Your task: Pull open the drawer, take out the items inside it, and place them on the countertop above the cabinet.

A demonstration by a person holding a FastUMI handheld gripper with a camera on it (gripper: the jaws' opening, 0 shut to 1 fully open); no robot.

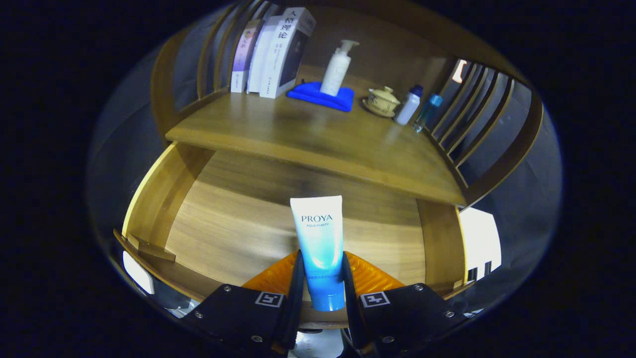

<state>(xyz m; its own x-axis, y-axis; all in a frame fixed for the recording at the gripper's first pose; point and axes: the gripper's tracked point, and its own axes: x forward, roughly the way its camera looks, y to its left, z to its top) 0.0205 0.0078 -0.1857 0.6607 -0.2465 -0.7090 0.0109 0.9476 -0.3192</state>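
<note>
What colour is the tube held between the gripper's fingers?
The tube is white at its far end, fading to blue near the gripper, whose fingers clamp it; clearest in the gripper view.

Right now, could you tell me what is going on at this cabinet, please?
The hand-held tongs are shut on a blue and white tube, both fingers pressing its sides, above the open drawer. The drawer floor around the tube looks bare. On the countertop beyond stand some books, a pump bottle on a blue cloth, a lidded cup and two small bottles. The tube is not on the countertop yet.
</note>
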